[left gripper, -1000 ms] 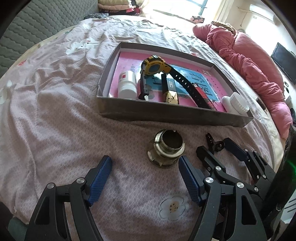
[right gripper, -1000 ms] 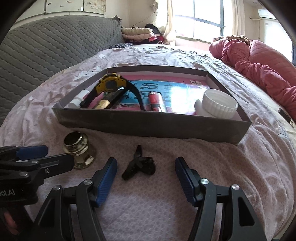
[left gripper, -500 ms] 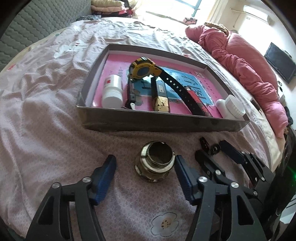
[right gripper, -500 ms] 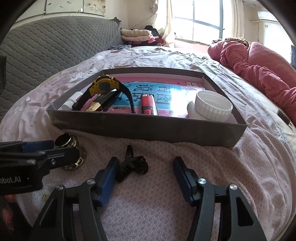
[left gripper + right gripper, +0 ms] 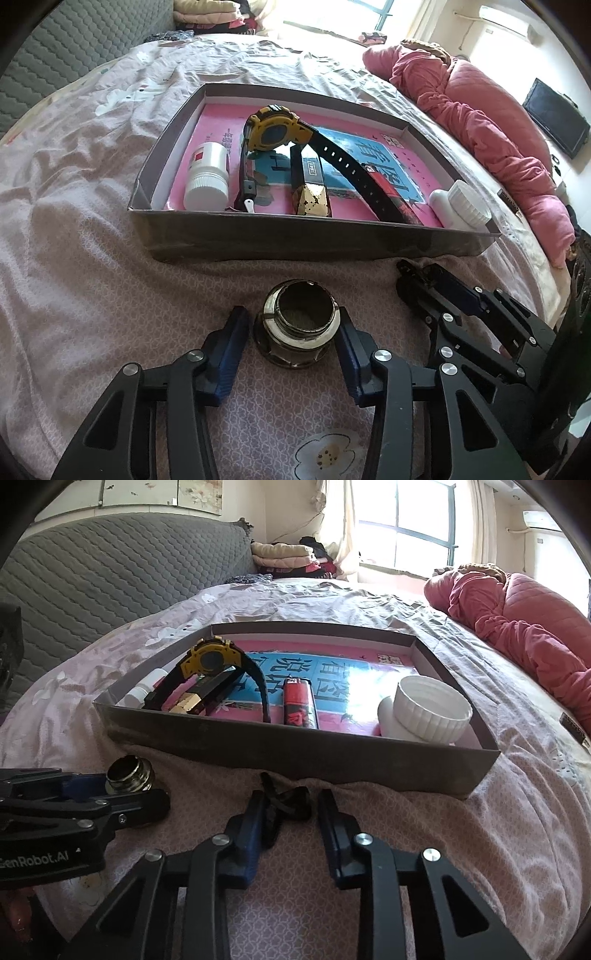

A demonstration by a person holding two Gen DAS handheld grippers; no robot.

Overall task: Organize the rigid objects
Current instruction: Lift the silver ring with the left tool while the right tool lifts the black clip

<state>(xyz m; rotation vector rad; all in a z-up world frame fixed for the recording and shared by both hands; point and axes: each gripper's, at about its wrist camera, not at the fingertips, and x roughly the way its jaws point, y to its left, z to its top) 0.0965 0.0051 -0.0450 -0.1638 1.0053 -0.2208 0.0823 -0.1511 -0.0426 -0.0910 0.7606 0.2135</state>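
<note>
The left gripper [image 5: 291, 334] straddled the brass fitting [image 5: 298, 328], which stood upright on the bedsheet [image 5: 92, 277] just before the near wall of the cardboard tray [image 5: 314, 240]; its jaws were closing, and a thin gap seemed to remain at each pad, so no firm hold showed. The right gripper [image 5: 290, 814] was closing around the small black clip [image 5: 284, 805], its left pad touching the clip while the right pad looked clear. The soft sheet could let the fitting tip or roll if one pad met it first, and the irregular clip might twist out of an off-centre pinch. Either item could catch the tray's near wall on the way in. Farther off, the watch [image 5: 275, 129] covered part of the tray floor, the red lighter [image 5: 299, 705] lay half hidden, and the clip's exact shape stayed unclear.
</note>
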